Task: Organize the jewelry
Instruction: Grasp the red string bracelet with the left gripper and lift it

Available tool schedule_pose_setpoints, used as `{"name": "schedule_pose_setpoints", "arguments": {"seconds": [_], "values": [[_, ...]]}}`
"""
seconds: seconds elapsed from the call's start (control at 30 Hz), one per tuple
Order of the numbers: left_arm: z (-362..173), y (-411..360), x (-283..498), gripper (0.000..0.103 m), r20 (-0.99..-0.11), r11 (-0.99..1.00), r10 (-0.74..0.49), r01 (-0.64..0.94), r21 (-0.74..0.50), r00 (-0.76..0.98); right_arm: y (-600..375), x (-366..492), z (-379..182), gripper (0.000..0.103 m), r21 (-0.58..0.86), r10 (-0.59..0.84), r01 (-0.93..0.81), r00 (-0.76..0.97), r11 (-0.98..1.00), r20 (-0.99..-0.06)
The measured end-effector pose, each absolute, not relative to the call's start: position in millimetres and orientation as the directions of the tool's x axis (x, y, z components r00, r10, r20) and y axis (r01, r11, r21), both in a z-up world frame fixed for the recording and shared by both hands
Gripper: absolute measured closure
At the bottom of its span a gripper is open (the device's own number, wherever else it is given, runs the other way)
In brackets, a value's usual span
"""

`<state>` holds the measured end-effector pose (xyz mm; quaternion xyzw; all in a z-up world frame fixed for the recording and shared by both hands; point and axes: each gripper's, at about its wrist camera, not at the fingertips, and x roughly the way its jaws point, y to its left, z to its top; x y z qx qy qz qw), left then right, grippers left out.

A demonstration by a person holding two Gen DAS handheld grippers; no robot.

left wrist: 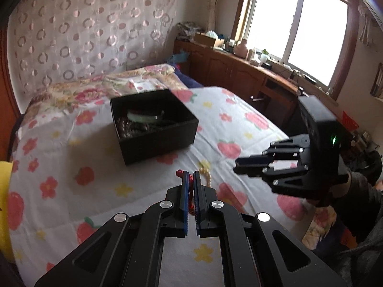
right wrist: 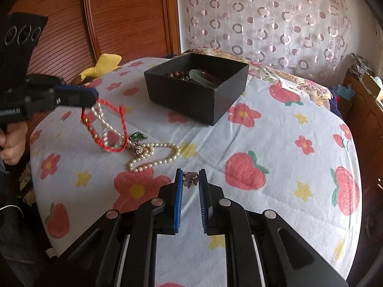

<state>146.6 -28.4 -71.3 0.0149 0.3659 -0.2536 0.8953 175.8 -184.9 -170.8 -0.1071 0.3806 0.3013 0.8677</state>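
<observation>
Left gripper [left wrist: 190, 179] fingers clamped on the red cord bracelet [right wrist: 115, 129]. In the right wrist view it hangs from the fingertips at left of frame, and part of the pearl necklace [right wrist: 153, 154] is lifted with it; I can't tell whether the pearls are caught in the grip or only snagged on the cord. The rest of the necklace lies on the floral bedspread [right wrist: 275, 143], center-left, with a green pendant [right wrist: 137, 135] beside it. Right gripper [right wrist: 190, 179] fingers closed on a flower-shaped ring [right wrist: 190, 179], bottom center. Black box [right wrist: 196, 86] sits open on the bed, upper center, holding a jade bangle [right wrist: 203, 75] and brown beads [right wrist: 178, 73].
</observation>
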Motion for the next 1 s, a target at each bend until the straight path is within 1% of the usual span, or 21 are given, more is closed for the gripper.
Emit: {"name": "schedule_pose_setpoints", "arguments": {"seconds": [0.3, 0.43, 0.67, 0.8, 0.97, 1.0], "values": [[-43, -19, 151, 0.100, -0.625, 0.880, -0.427, 0.460, -0.120, 0.653, -189, 174, -166, 0.088, 0.046, 0.446, -0.598, 0.542, 0.800, -0.712], [-59, -11, 159, 0.100, -0.665, 0.894, -0.390, 0.434, -0.108, 0.637, -188, 174, -165, 0.088, 0.045, 0.448, -0.600, 0.544, 0.799, -0.710], [-115, 14, 169, 0.100, -0.770, 0.930, -0.302, 0.351, -0.108, 0.563, -188, 176, -167, 0.088, 0.046, 0.446, -0.602, 0.536, 0.797, -0.716], [-127, 28, 170, 0.099, -0.791, 0.944, -0.274, 0.311, -0.111, 0.548, -185, 178, -167, 0.088, 0.046, 0.448, -0.606, 0.533, 0.794, -0.718], [-125, 34, 177, 0.084, -0.785, 0.946, -0.270, 0.304, -0.110, 0.557, -181, 178, -168, 0.088, 0.045, 0.451, -0.613, 0.528, 0.789, -0.719], [-125, 33, 180, 0.079, -0.785, 0.945, -0.271, 0.308, -0.109, 0.556, -181, 178, -169, 0.088, 0.045, 0.452, -0.614, 0.527, 0.788, -0.720]]}}
